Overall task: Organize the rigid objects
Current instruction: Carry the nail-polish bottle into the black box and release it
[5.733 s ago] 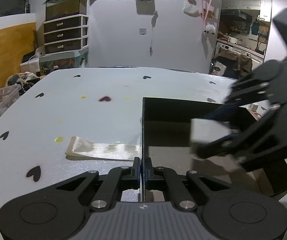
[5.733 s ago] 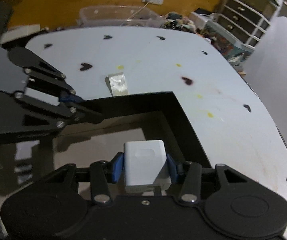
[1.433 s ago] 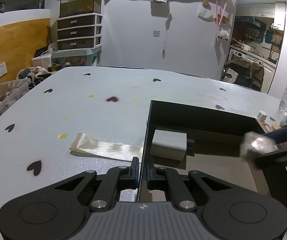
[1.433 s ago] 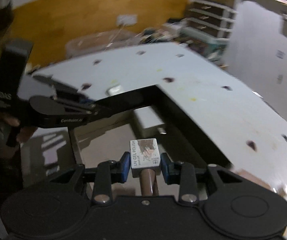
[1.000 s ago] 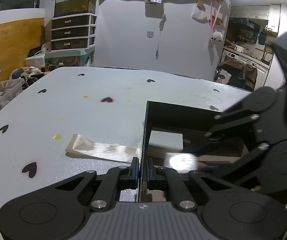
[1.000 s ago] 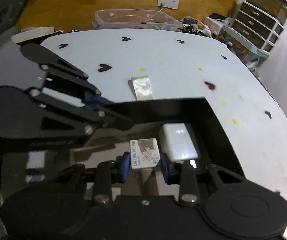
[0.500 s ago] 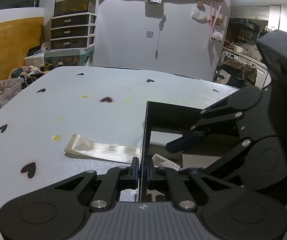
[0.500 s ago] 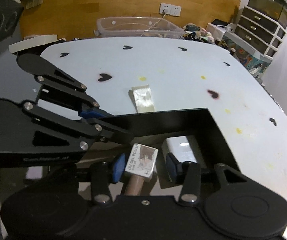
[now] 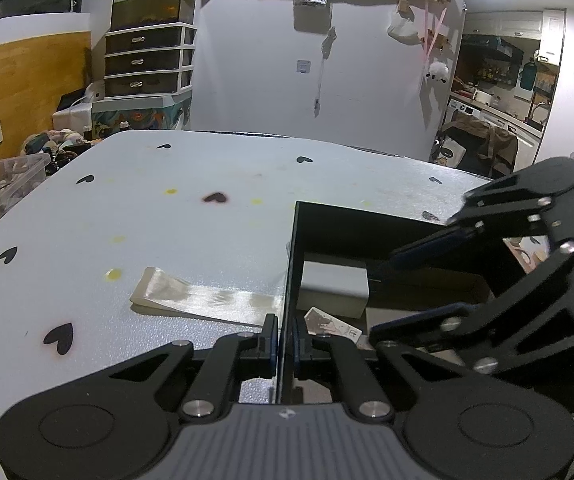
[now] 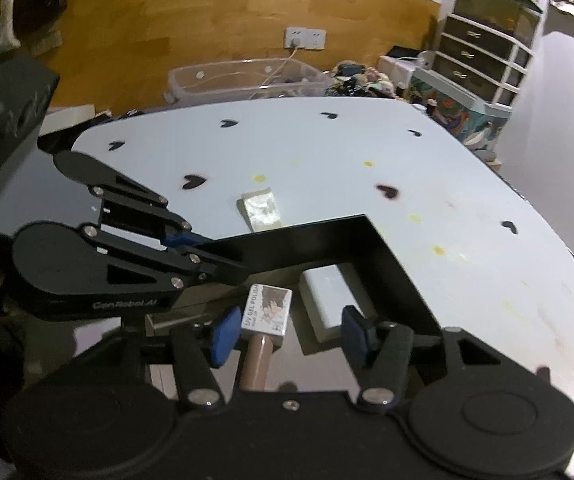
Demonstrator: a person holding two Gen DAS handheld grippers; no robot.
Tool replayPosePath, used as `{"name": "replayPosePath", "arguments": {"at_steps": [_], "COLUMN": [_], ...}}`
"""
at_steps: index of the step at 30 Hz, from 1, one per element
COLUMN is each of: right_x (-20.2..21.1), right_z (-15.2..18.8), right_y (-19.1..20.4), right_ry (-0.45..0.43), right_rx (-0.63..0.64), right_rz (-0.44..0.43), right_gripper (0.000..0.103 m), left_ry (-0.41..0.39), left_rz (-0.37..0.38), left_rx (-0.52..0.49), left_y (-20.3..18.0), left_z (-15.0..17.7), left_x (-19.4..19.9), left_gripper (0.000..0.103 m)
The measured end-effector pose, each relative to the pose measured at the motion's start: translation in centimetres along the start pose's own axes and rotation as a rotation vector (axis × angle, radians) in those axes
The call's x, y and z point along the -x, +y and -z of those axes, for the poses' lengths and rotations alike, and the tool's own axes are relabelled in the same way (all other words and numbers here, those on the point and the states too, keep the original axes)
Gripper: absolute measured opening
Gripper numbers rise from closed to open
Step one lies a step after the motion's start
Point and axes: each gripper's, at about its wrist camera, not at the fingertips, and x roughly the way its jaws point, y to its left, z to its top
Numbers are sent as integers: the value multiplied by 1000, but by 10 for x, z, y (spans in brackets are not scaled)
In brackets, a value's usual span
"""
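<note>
My left gripper [image 9: 285, 336] is shut on the near left wall of the black box [image 9: 367, 220], and shows in the right wrist view as the left gripper [image 10: 199, 250] on the box [image 10: 387, 256]. A white block [image 9: 335, 288] [image 10: 327, 296] lies inside by the corner. Beside it rests a gel polish bottle [image 10: 267, 312] [image 9: 333, 326] with a white printed cap and brown body. My right gripper [image 10: 291, 334] [image 9: 383, 296] hovers over the box. Its jaws are opening and the bottle lies between them, with the pads no longer pressing on it.
A flat beige packet [image 9: 203, 300] [image 10: 261, 208] lies on the white, heart-dotted table [image 9: 167, 208] just outside the box's left wall. Beyond the table's far edge are a clear plastic bin [image 10: 239, 80] and a drawer unit [image 9: 147, 60].
The right gripper's jaws have spread and let go of the gel polish bottle, which now rests in the box beside the white block. That gripper lifted a little. The left gripper kept still.
</note>
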Motion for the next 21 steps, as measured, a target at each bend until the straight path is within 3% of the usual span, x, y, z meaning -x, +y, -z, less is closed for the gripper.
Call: {"name": "replayPosePath", "arguments": {"at_steps": [4,11,16,21], "right_x": [17,52,79,106], "right_z": [7,20,33,54], "right_y": [-4,-10,-13,-15], "right_ry": [-27,-78,-130,-182], "right_rx": [-51,-125,-193,-255], "right_rz": [19,70,139,205], "right_gripper": [71,81,96,103], "left_ry": [3,7,10,11], "left_rz": [-8,-19,-32,-40], "left_rx": [-2,1,1,3], "left_y": [-2,-3,-6,-8], "left_z": [-1,-2,-2,-2], "left_x": [0,0,-1,0], "left_gripper": [7,7,7,7]}}
